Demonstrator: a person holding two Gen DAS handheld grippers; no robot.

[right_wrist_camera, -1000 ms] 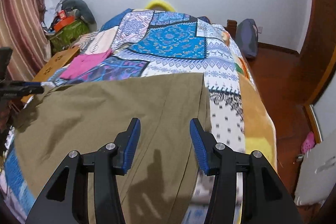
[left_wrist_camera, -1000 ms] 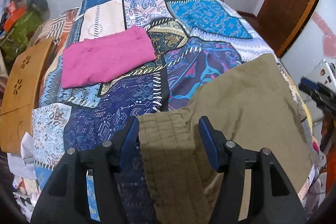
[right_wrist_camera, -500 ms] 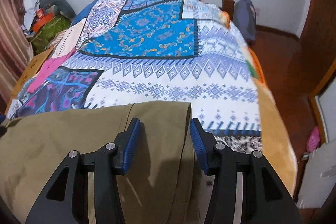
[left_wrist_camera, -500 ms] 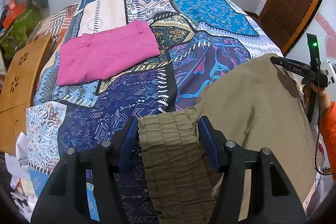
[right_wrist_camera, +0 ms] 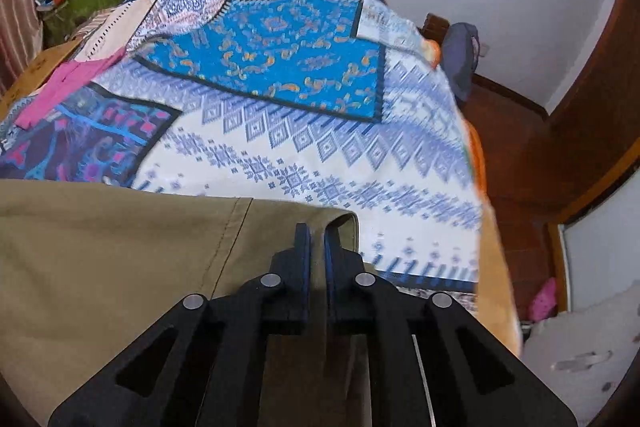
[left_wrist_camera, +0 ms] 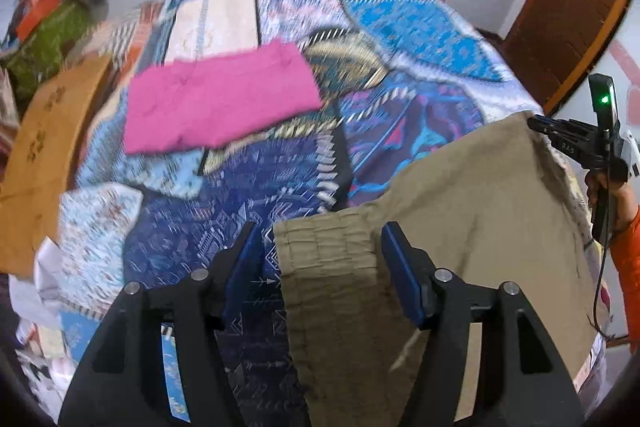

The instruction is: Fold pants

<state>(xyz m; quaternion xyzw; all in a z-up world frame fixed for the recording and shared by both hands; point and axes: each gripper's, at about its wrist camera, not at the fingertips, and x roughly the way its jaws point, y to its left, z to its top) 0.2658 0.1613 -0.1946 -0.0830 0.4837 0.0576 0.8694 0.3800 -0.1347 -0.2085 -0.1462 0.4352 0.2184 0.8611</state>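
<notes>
Lying left-right across the near bed (right_wrist_camera: 400, 155): khaki pants (left_wrist_camera: 472, 211). Straddling elastic waistband (left_wrist_camera: 324, 247), spread wide: left gripper (left_wrist_camera: 320, 259). Pinching right hem corner (right_wrist_camera: 340, 223): right gripper (right_wrist_camera: 316, 235).

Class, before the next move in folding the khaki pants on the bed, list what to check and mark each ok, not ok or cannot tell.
1. Right gripper shut on the khaki pants hem corner: ok.
2. Left gripper shut on the elastic waistband: not ok, jaws open around it.
3. Pink folded garment clear of the pants: ok.
4. Patchwork bedspread beyond the hem bare: ok.
5. Underside layers aligned: cannot tell.
</notes>
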